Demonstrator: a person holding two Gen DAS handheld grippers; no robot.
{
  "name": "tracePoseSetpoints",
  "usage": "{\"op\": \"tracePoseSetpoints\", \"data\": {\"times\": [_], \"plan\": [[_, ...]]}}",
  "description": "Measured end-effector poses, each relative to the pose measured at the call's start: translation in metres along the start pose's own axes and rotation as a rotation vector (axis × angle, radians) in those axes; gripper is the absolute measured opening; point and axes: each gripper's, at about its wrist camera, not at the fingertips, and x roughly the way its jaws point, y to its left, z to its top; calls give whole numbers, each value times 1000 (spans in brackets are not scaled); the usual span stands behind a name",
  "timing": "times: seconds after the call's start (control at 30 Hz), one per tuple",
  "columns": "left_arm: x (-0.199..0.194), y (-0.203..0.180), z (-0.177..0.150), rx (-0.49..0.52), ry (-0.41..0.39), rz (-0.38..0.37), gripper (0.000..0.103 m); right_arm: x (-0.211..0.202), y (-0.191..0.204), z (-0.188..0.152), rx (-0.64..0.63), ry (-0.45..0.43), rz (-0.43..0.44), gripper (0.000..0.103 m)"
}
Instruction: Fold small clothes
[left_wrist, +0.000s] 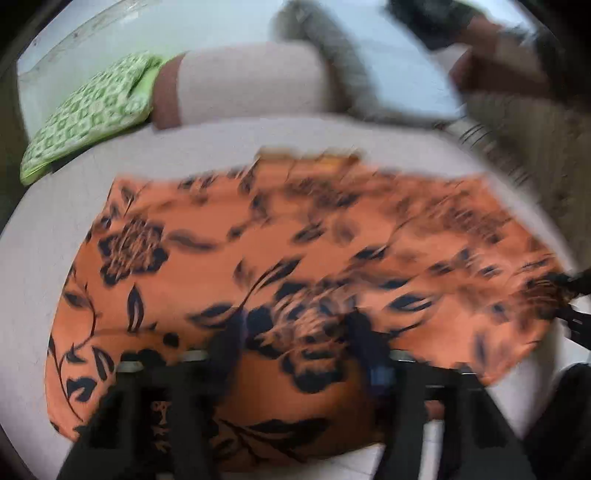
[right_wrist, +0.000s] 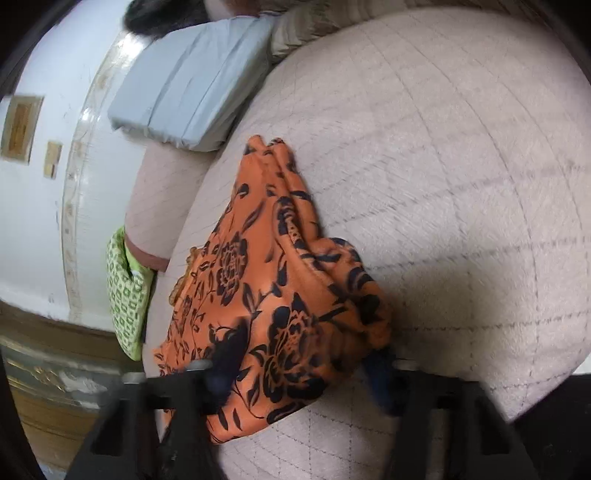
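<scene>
Left gripper (left_wrist: 295, 328): jaws spread wide over the orange floral garment (left_wrist: 280, 266), nothing pinched between them, frame motion-blurred. Right gripper (right_wrist: 299, 354): also spread, a bunched fold of the same garment (right_wrist: 273, 295) sits between its fingers (right_wrist: 231, 350); can't tell if they touch the cloth. The right tool shows at the right edge of the left view (left_wrist: 570, 306), at the garment's edge. Garment lies on a pale quilted cushion (right_wrist: 461, 184), spread flat in the left view, heaped in the right. Far left: green patterned cloth (left_wrist: 88, 110). Far side in the right view: folded grey cloth (right_wrist: 192, 85).
</scene>
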Motion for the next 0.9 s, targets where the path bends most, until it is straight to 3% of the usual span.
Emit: {"op": "tracePoseSetpoints", "data": {"times": [0.03, 0.07, 0.1, 0.13, 0.17, 0.2, 0.23, 0.27, 0.3, 0.37, 0.4, 0.43, 0.5, 0.53, 0.6, 0.67, 0.77, 0.83, 0.9], "plan": [[-4, 1, 1, 0, -31, 25, 51, -1, 7, 1, -43, -5, -18, 32], [-4, 2, 1, -5, -38, 44, 57, 2, 10, 1, -64, 1, -35, 32], [3, 5, 0, -17, -9, 48, 68, 9, 8, 1, -68, 24, -57, 33], [20, 7, -4, -26, 79, 30, 71, 17, 1, 1, -33, 52, -84, 41], [29, 6, -7, -17, 105, 32, 73, 19, -6, -1, -1, 53, -57, 47], [24, 3, -8, 9, 54, 55, 72, 18, -10, -2, 25, 31, -6, 57], [17, -1, -4, 20, 60, 60, 70, 17, -8, -2, 30, 30, 10, 63], [8, -1, -1, 7, 39, 24, 67, 16, -5, -1, 19, 33, 5, 64], [-6, 3, 2, -14, -34, -15, 67, 17, -1, -1, -8, 41, -12, 65], [-19, 5, 5, -10, -103, 45, 67, 20, 2, 0, -42, 49, -36, 64], [-17, 8, 3, -15, -95, 57, 67, 21, 1, 1, -44, 53, -44, 60], [-7, 12, 0, -22, -41, 63, 67, 24, 1, 0, -45, 52, -57, 41], [29, 13, -11, 0, 121, 75, 68, 27, -8, 3, -16, 67, -70, 21], [27, 9, -11, 30, 79, 96, 68, 27, -10, 5, -6, 72, -73, 16], [25, 7, -9, 34, 89, 96, 64, 24, 4, 6, -53, 66, -104, 13], [25, 13, -9, 0, 83, 69, 63, 12, 45, 2, -193, 24, -128, 12], [4, 35, -1, -117, 57, -9, 46, 2, 123, -10, -401, -26, -107, 12], [-26, 64, 1, -235, -24, -17, 46, 4, 172, -27, -518, -42, -83, 12], [-59, 100, 1, -341, -134, 39, 46, 14, 224, -57, -640, -39, -43, 12]]}}
